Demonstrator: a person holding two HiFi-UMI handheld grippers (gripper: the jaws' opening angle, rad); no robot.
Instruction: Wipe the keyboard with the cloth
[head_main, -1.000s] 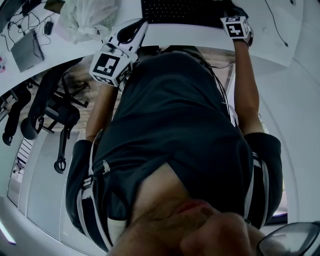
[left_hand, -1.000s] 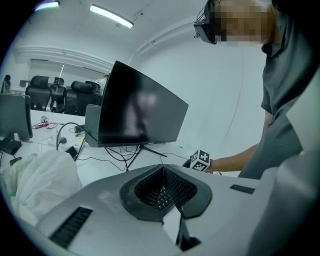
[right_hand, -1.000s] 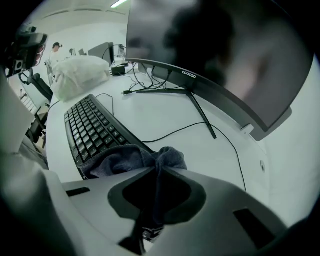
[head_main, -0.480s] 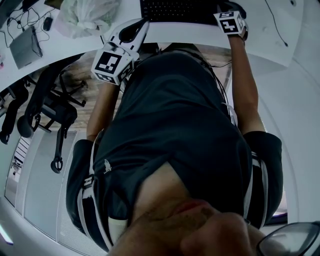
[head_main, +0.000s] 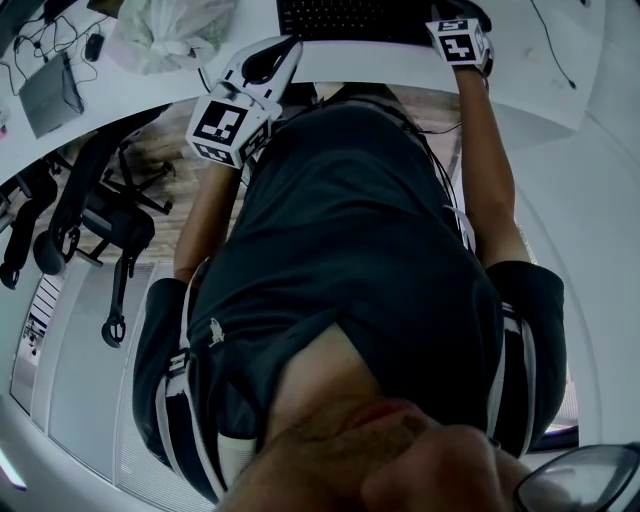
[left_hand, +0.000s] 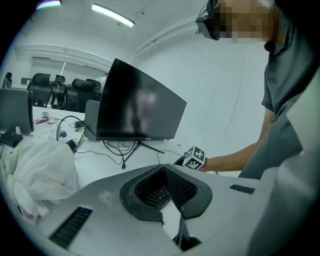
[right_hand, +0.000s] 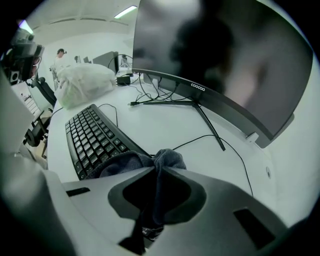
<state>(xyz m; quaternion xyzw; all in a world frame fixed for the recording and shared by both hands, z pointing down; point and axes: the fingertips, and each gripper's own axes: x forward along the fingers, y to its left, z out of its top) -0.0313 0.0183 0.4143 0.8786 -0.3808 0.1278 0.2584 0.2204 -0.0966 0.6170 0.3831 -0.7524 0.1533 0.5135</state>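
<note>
Though bunched, dark grey cloth (right_hand: 167, 159)

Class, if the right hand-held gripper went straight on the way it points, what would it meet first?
Probably the near end of the keyboard, pressed through the cloth that its jaws pinch; depth is unclear.

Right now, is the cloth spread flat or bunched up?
Bunched: the cloth is a gathered wad pinched in the right gripper, at the keyboard's end.

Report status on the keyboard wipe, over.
Right gripper shut on cloth, at the keyboard's near end. Left gripper shut, empty, off to the side. White bag beyond the far end, off the keys.
</note>
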